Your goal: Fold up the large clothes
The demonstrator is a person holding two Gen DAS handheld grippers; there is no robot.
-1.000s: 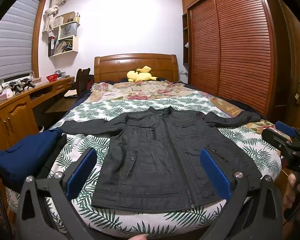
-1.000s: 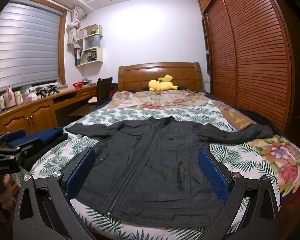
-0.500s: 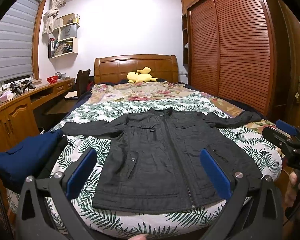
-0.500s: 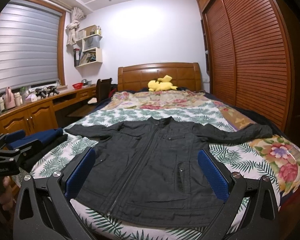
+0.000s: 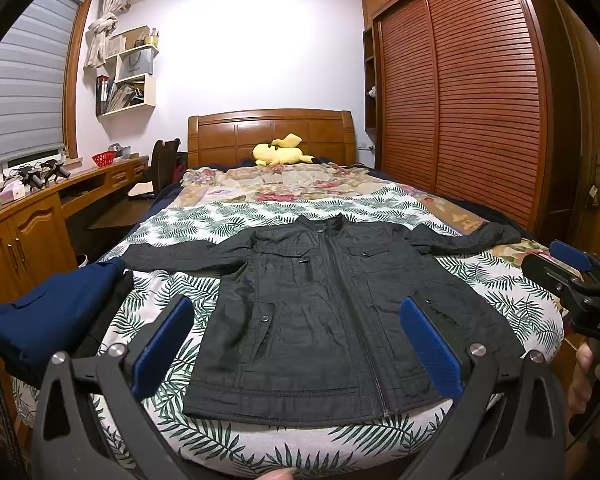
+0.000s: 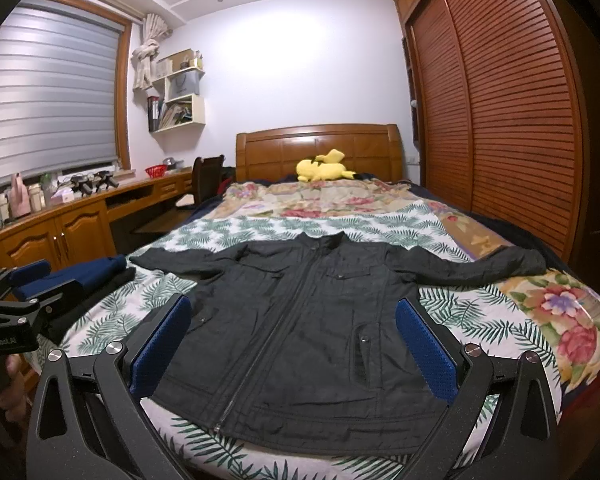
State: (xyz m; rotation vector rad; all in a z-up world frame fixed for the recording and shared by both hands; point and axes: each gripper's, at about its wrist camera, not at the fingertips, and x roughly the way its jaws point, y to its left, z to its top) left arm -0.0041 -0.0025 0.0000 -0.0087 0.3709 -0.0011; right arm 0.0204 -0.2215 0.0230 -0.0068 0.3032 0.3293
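A dark grey zip jacket (image 5: 320, 312) lies flat and face up on the bed (image 5: 284, 444), both sleeves spread sideways, hem toward me; it also shows in the right wrist view (image 6: 300, 320). My left gripper (image 5: 296, 344) is open and empty, held above the hem near the foot of the bed. My right gripper (image 6: 294, 344) is open and empty, likewise above the hem. Each gripper appears at the edge of the other's view: the right one (image 5: 576, 276) and the left one (image 6: 16, 292).
Folded navy and black clothes (image 5: 56, 312) lie at the bed's left edge. A yellow plush toy (image 5: 280, 152) lies by the headboard. A wooden desk (image 5: 28, 216) runs along the left, a slatted wardrobe (image 5: 472, 100) along the right.
Both grippers have shifted only slightly; the jacket lies as before.
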